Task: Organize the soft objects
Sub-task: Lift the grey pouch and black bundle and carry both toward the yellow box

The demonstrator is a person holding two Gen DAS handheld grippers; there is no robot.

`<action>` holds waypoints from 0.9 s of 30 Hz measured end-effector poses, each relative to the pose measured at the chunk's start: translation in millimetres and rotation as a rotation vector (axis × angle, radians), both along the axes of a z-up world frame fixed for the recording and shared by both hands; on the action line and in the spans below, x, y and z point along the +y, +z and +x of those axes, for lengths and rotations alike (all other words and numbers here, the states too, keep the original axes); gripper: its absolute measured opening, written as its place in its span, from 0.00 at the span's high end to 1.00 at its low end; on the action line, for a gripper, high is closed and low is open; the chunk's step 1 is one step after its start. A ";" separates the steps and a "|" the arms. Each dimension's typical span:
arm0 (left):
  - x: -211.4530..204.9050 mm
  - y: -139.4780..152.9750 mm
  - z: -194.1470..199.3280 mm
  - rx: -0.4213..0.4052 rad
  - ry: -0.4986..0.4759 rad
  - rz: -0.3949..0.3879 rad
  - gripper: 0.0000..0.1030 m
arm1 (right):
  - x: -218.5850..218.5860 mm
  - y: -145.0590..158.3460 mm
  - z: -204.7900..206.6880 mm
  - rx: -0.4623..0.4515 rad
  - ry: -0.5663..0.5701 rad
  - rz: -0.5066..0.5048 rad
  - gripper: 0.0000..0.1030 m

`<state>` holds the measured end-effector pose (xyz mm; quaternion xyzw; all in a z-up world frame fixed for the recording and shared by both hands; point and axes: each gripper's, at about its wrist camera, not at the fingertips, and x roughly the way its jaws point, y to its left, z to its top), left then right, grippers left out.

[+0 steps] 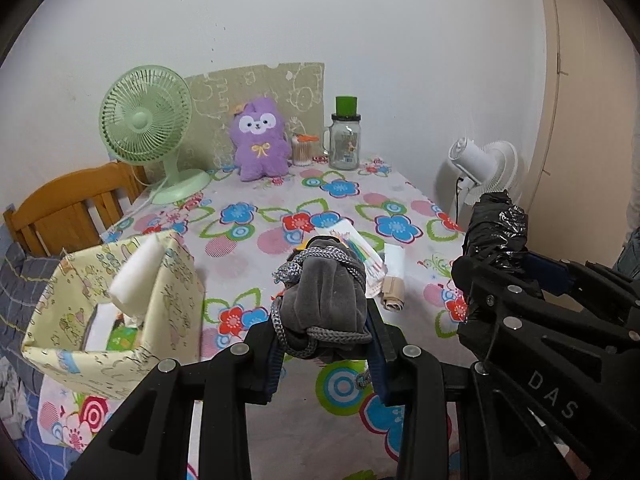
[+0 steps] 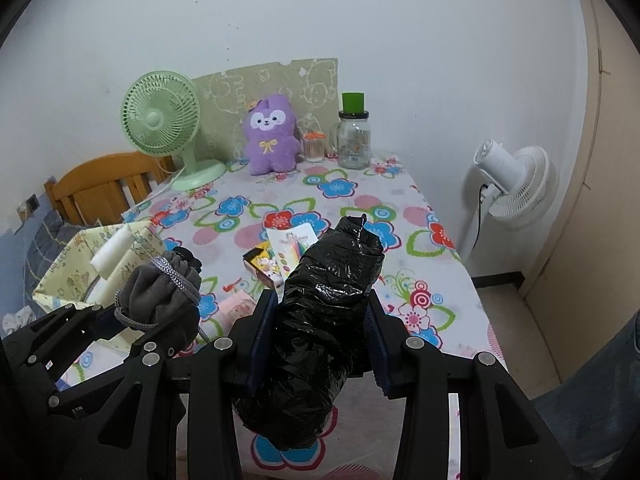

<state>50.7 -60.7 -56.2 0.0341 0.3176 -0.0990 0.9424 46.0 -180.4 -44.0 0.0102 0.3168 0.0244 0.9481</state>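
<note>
A: What is the biggest thing in front of you?

B: Your counter (image 1: 280, 200), under a flowered cloth, against the white wall. A wooden chair (image 1: 72, 208) stands at its left edge, and a white fan (image 2: 516, 180) stands on the floor to the right.

A: And on the counter?

B: At the back you have a green fan (image 1: 146, 120), a purple plush (image 1: 262, 140) leaning on a patterned board (image 1: 280, 84), and a glass jar (image 1: 345, 140) with a green lid. At the near left sits a yellow paper box (image 1: 168, 280) with a white foam block (image 1: 136, 276) poking out of it.

A: What is your right claw doing?

B: Your right claw (image 2: 316, 336) is clamped on a black plastic bundle (image 2: 324, 300), held clear above the cloth.

A: And the left?

B: Your left claw (image 1: 324, 340) grips a grey pouch (image 1: 324, 296) wound with grey cord, also off the counter, just right of the box.

A: Anything smaller?

B: Beyond the pouch a card (image 2: 294, 246) of coloured sticks lies flat, a small yellow carton (image 2: 262, 262) beside it.
</note>
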 end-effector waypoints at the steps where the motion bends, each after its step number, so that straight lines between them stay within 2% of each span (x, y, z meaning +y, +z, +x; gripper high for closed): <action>1: 0.9 1.8 -1.5 -0.005 0.001 0.002 0.65 | 1.2 3.1 -1.2 -0.005 0.002 0.001 0.56; 13: 24.9 18.5 -0.7 -0.026 0.017 0.002 0.65 | 24.7 22.4 -2.2 -0.033 0.025 -0.010 0.56; 27: 58.7 22.0 10.2 -0.026 0.034 0.013 0.65 | 65.8 26.9 14.4 -0.036 0.072 -0.011 0.56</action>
